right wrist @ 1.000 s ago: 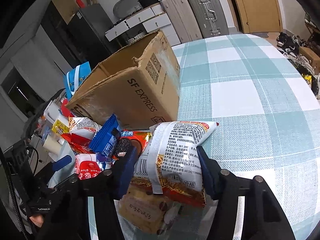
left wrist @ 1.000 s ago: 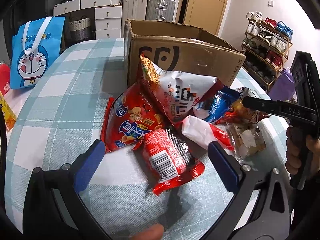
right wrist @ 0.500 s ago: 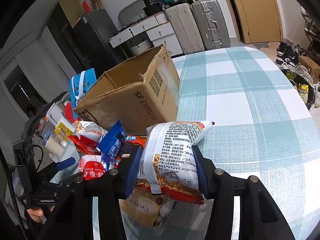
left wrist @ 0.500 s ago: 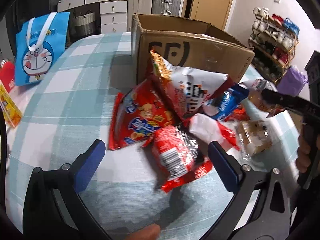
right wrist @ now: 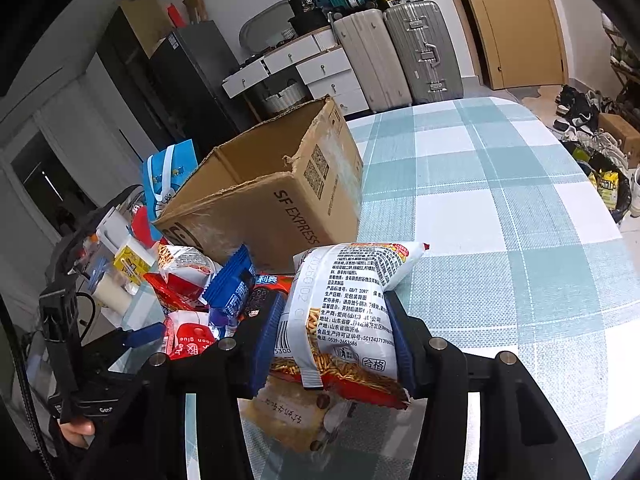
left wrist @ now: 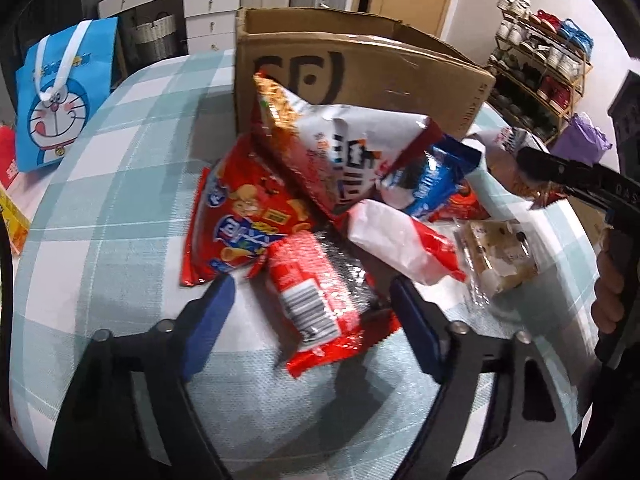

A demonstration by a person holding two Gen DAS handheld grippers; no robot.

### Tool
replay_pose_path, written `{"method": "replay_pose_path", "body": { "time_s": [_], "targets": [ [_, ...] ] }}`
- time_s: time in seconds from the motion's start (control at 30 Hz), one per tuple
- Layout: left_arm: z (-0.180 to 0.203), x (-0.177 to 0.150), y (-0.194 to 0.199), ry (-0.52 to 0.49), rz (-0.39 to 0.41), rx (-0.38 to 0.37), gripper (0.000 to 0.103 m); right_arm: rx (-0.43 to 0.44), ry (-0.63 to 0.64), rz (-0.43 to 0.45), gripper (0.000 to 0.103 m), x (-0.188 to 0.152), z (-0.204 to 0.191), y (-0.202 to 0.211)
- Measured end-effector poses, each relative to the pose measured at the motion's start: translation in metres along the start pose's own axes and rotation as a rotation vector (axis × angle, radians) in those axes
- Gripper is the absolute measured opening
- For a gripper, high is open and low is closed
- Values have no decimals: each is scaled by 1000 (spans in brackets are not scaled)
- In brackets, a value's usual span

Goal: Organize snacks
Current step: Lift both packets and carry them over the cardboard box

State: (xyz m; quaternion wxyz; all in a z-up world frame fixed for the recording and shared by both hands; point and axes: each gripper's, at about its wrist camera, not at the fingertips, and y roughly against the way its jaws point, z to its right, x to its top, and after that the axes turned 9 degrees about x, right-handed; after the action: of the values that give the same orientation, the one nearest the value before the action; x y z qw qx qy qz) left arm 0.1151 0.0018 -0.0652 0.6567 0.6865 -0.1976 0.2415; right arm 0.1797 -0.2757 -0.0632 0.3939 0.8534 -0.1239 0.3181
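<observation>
My right gripper [right wrist: 334, 338] is shut on a white and red snack bag [right wrist: 344, 312] and holds it above the table, in front of the open cardboard box [right wrist: 276, 200]. The box also shows in the left wrist view [left wrist: 360, 68]. My left gripper [left wrist: 312, 312] is open, its fingers on either side of a red foil packet [left wrist: 316, 300] lying on the checked tablecloth. Behind it a pile of snacks leans on the box: a red biscuit bag [left wrist: 244, 216], a white noodle bag [left wrist: 340, 152], a blue cookie pack [left wrist: 432, 184]. The right gripper [left wrist: 560, 172] shows at the right.
A clear-wrapped pastry [left wrist: 496, 260] lies right of the pile. A blue cartoon tote bag [left wrist: 60, 96] stands at the table's left edge. Suitcases [right wrist: 400, 48] and drawers stand behind the table. A shoe rack [left wrist: 544, 60] is at the right. Checked tablecloth [right wrist: 500, 200] stretches right of the box.
My right gripper has lifted the white snack bag higher and nearer the box. My left gripper has moved forward to straddle the red foil packet.
</observation>
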Motion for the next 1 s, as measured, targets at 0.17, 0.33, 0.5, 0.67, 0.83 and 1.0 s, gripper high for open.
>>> {"method": "replay_pose_path", "body": {
  "time_s": [0.17, 0.33, 0.5, 0.67, 0.83, 1.0],
  "targets": [
    [3, -2, 1, -13, 4, -46, 56, 3, -2, 7, 51, 1, 0, 3],
    [-2, -2, 2, -11, 17, -67, 48, 9, -5, 11, 51, 2, -1, 5],
    [-3, -3, 4, -22, 25, -70, 45, 11, -6, 12, 51, 2, 0, 6],
    [-2, -2, 9, -33, 41, -82, 41, 13, 4, 10, 51, 2, -3, 7],
    [-5, -1, 23, -22, 85, -110, 41, 28, 12, 24, 51, 3, -6, 9],
    [-8, 0, 38, -16, 129, -118, 41, 38, 14, 35, 51, 4, -8, 13]
  ]
}}
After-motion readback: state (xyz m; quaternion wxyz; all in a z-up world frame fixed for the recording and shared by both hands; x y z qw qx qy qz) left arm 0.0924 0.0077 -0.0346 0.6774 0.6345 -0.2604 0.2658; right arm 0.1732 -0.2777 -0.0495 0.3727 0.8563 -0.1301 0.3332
